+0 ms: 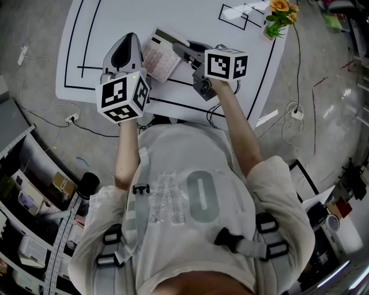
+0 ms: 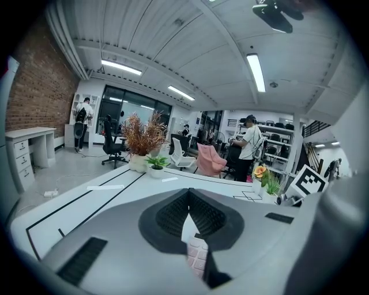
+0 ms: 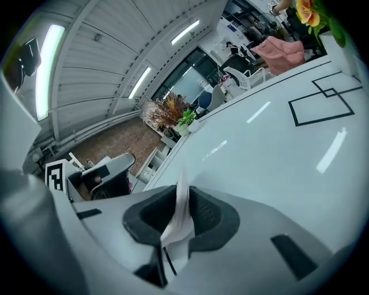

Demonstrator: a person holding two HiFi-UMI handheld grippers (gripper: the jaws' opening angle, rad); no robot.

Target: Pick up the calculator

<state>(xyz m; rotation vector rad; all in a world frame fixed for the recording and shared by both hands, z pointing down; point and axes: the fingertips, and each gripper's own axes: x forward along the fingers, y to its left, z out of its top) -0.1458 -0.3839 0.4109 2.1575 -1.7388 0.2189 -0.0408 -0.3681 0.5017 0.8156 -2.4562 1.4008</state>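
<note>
A white calculator [image 1: 160,57] with pale pink keys is held at a tilt over the white table [image 1: 109,23], between my two grippers. My left gripper [image 1: 134,45] grips its left edge; in the left gripper view the pads [image 2: 167,216] close on the keys of the calculator [image 2: 196,253]. My right gripper [image 1: 177,50] grips its right side. In the right gripper view the calculator [image 3: 180,222] shows edge-on as a thin white slab pinched between the dark pads [image 3: 210,216]. Most of the calculator's body is hidden behind the jaws in both gripper views.
The table carries black lines and a small square outline [image 1: 233,14]. A potted orange flower [image 1: 279,17] stands at its far right corner. Cables [image 1: 291,112] lie on the floor, and shelves [image 1: 34,207] stand at the left. Potted plants [image 2: 147,150] and a standing person [image 2: 249,147] are beyond the table.
</note>
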